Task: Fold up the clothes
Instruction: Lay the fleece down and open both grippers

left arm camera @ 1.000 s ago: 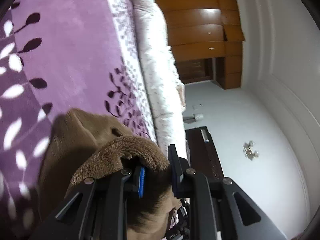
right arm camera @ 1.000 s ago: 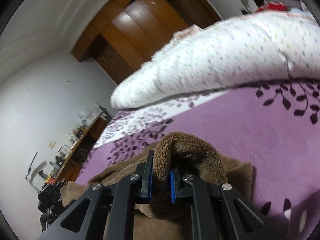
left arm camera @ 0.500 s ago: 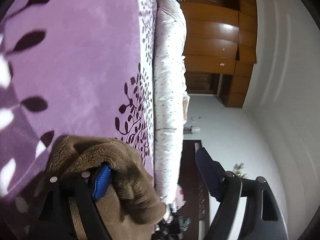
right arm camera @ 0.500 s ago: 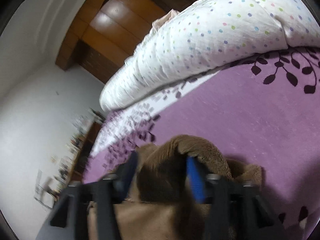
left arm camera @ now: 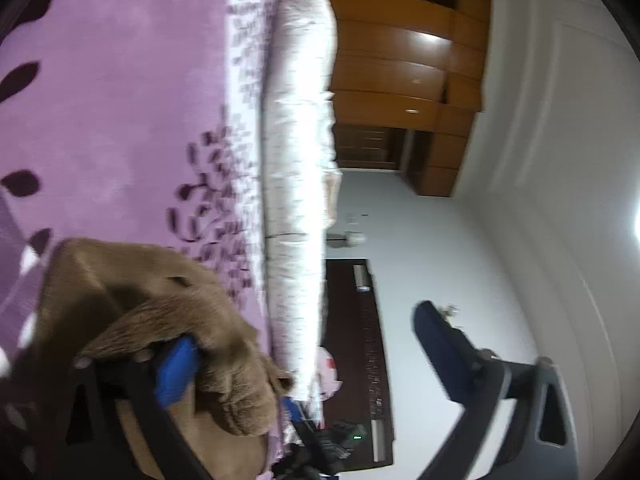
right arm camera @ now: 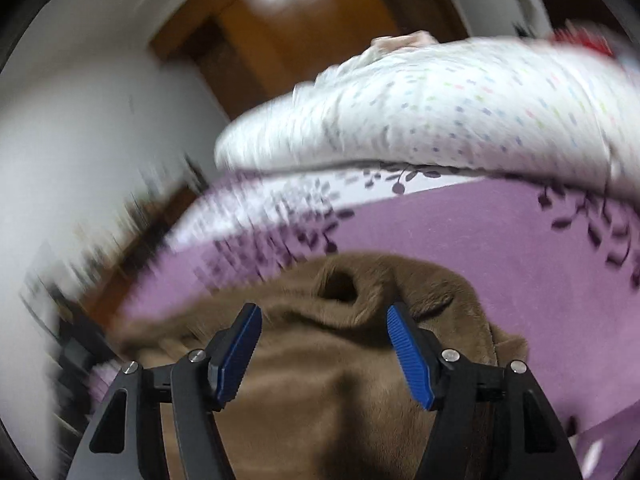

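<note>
Both grippers have let go of the brown fleece garment (right arm camera: 340,380), which lies bunched on the purple bedspread (left arm camera: 112,112) near the dotted white quilt (right arm camera: 460,120). Left gripper (left arm camera: 304,352) and right gripper (right arm camera: 324,344) are both spreading wider, gripping nothing.

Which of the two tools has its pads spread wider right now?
The left tool: its pads stand far apart and opening, brown fleece draped on one. The right tool gapes narrower, also opening, over the fleece.
</note>
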Motion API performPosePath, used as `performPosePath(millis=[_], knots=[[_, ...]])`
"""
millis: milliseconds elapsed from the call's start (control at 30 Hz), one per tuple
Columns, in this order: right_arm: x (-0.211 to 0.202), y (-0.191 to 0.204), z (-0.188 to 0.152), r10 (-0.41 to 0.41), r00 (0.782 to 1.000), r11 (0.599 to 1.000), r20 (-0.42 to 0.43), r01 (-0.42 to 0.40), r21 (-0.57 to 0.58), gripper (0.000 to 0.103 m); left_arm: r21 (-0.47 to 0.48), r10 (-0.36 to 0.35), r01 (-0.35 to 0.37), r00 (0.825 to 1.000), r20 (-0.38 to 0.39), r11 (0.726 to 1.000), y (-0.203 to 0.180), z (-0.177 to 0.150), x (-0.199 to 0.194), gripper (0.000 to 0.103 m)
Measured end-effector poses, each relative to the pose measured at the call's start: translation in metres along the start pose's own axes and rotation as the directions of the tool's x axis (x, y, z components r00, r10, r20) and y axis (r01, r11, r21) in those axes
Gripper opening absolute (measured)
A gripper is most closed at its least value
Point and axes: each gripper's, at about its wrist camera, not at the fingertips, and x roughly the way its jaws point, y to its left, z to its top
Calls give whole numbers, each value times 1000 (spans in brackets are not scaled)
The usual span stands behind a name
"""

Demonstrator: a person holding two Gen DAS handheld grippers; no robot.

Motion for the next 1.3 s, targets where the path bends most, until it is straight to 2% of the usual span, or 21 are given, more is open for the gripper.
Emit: performPosePath(millis=[67,133,233,267,367,467,500,567,667,767,833,900,933,1033,1100,1133,1167,1200,1233,1267,1300], knots=[[13,26,-5,-86,995,986,-51,78,-145,67,49,16,-16,1000,-15,999,-10,-4,-2,103],[26,41,-13,-133,987,964,-91,107,-244,67,89,90,-87,996,-26,992,-12,-6,-1,103],[57,48,-15,-180,966,947,-186,119,-299,67,20,239,-238,970,-37,971,8,-1,5,103],[71,45,-14,-195,955,946,-225,123,-299,67,-15,235,-236,971,-37,972,16,1,5,103],[91,37,-2,-248,943,938,-221,177,-299,67,-68,153,-157,986,-59,985,30,6,1,103],[90,21,13,-242,960,955,-143,209,-208,67,-162,-29,23,999,-35,986,35,11,-9,103],[91,16,15,-234,963,962,-136,210,-173,67,-187,-83,77,996,-23,979,36,13,-12,103],[96,7,15,-231,963,968,-138,214,-129,67,-158,-104,99,994,-20,982,30,14,-12,103],[105,3,5,-245,959,964,-140,226,-138,67,-157,-198,192,980,-23,969,25,15,-8,103],[105,3,-1,-244,961,965,-132,226,-136,67,-156,-224,218,974,-19,963,26,17,-4,103],[105,4,1,-237,963,967,-128,221,-125,67,-233,-167,169,986,28,958,43,18,-7,103],[104,0,3,-227,966,971,-127,214,-111,67,-380,-67,108,991,119,919,71,14,-21,103],[104,-1,5,-222,967,972,-127,209,-104,67,-411,-68,124,987,148,903,79,10,-27,103],[98,1,3,-226,967,971,-115,213,-112,67,-285,-45,57,998,49,957,52,5,-25,103],[94,4,2,-234,966,967,-110,219,-128,67,-220,-37,37,999,3,975,30,1,-24,103],[91,6,2,-237,966,966,-102,223,-135,67,-129,35,-38,999,-21,991,12,-1,-24,103],[88,8,2,-240,966,964,-95,226,-141,67,-27,120,-121,992,-34,992,-6,-4,-24,103],[85,10,2,-237,967,964,-89,223,-143,67,137,274,-270,962,-11,953,-29,-10,-23,103],[80,12,1,-229,970,966,-82,216,-142,67,260,384,-378,923,28,889,-44,-18,-21,103],[76,14,1,-220,973,968,-75,208,-141,67,368,478,-471,875,78,801,-58,-26,-19,103],[71,16,-1,-210,975,970,-70,199,-142,67,443,541,-529,834,112,723,-64,-35,-12,103]])
